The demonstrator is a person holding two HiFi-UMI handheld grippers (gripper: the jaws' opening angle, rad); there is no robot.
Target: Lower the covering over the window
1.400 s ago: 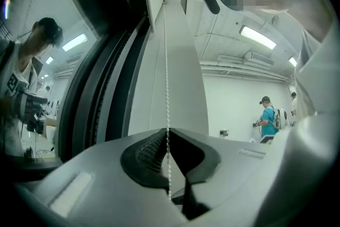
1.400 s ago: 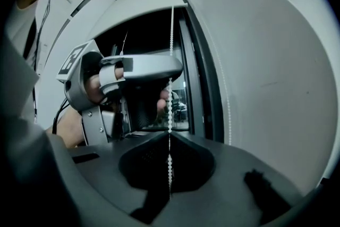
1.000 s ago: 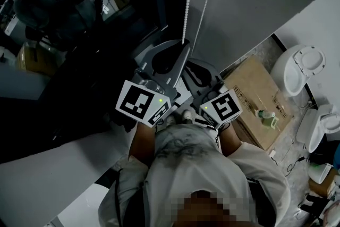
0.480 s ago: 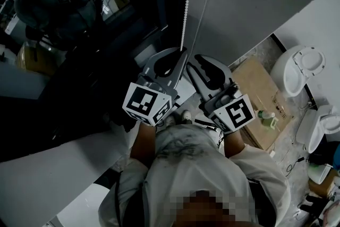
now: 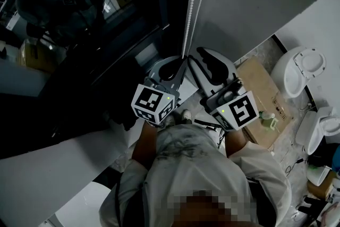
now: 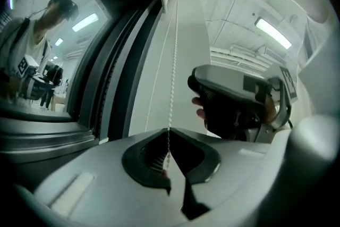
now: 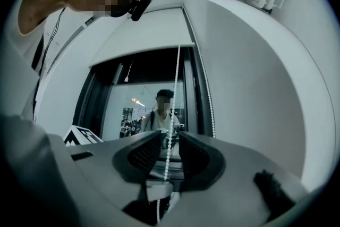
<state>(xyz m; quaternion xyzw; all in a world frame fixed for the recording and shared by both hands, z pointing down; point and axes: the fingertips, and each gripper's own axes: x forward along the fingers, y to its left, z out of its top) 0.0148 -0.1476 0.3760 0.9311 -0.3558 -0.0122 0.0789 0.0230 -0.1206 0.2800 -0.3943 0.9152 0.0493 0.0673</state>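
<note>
Bead cord (image 6: 172, 77) sits clamped in the left gripper (image 6: 169, 161) and hangs free inside the just-opened right gripper (image 7: 169, 142)

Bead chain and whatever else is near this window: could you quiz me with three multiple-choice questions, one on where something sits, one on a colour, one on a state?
1. Where does the cardboard box lie?
A. On the floor, at the head view's right
B. On the window sill
C. Between the jaws of a gripper

2. What colour is the bead chain?
A. Red
B. White
C. Black

3. How do the left gripper's jaws stand?
A. Wide apart with nothing between them
B. Closed on a bottle
C. Closed on the bead chain

Answers:
1 A: the box lies flat on the speckled floor.
2 B: the beads show white in every view.
3 C: the left gripper view shows the chain running down into the pinched jaws.
</note>
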